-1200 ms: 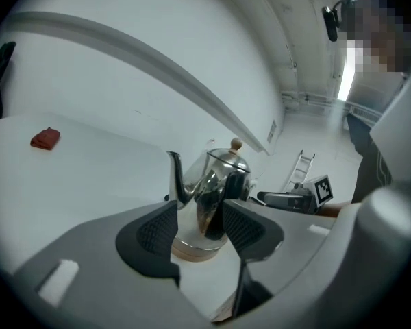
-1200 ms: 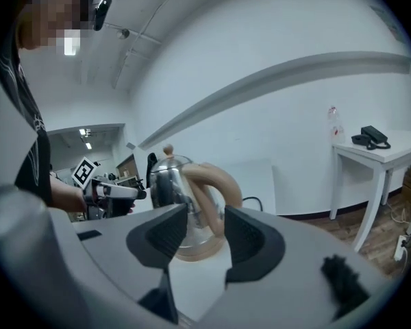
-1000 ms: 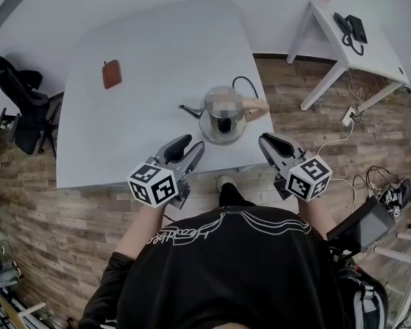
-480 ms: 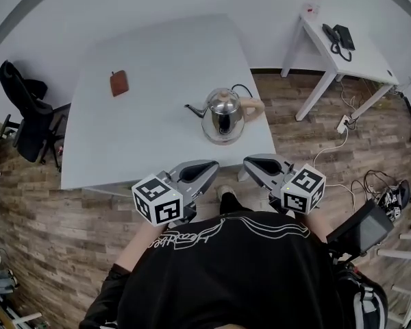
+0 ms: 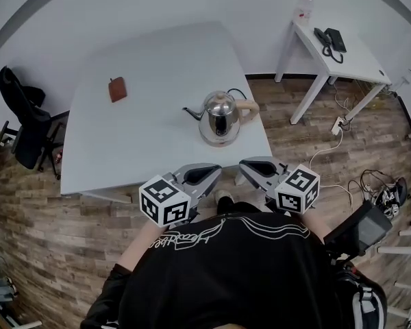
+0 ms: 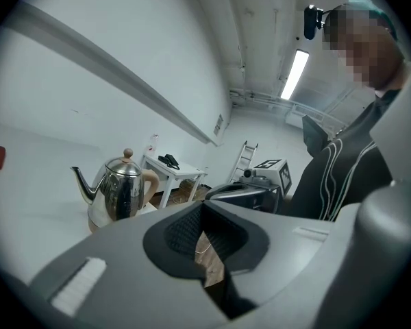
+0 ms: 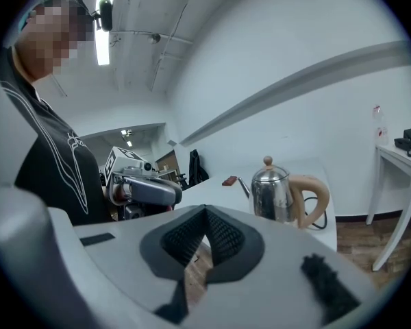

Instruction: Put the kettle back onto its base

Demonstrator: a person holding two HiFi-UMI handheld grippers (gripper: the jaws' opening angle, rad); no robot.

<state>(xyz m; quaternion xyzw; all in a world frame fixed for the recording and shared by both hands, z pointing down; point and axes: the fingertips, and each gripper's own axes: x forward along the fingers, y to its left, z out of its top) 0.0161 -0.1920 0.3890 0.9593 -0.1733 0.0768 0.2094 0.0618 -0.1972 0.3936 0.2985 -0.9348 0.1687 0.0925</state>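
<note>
Both tools are off the tabletop (image 5: 144, 136), past its near edge, over the wood floor (image 5: 75, 252) and close to the person's black shirt (image 5: 226, 273).

Left tool (image 5: 216, 171): fully closed, pads meeting, nothing between them. Right tool (image 5: 242, 164): the same, closed and empty. Their tips point at each other, just apart, at lower centre of the head view. Each carries its square-marker cube.

The kettle (image 5: 220, 114) sits on its round base (image 5: 207, 140) at frame centre, near the tabletop's right edge and not far from the near edge. Spout points frame-left, beige handle (image 5: 250, 106) frame-right. Lid is on, so I can't tell what's inside. A black cord (image 5: 237, 82) loops behind it.

Room to move: the tabletop is bare left of and in front of the kettle. The only other item is a small brown object (image 5: 117, 88), well apart at upper left. A black chair (image 5: 20, 115) stands off the tabletop's left edge. A white side table (image 5: 342, 57) at upper right holds a phone (image 5: 329, 38), with a floor gap between it and the main tabletop.

The white script on the shirt is too small to read.
</note>
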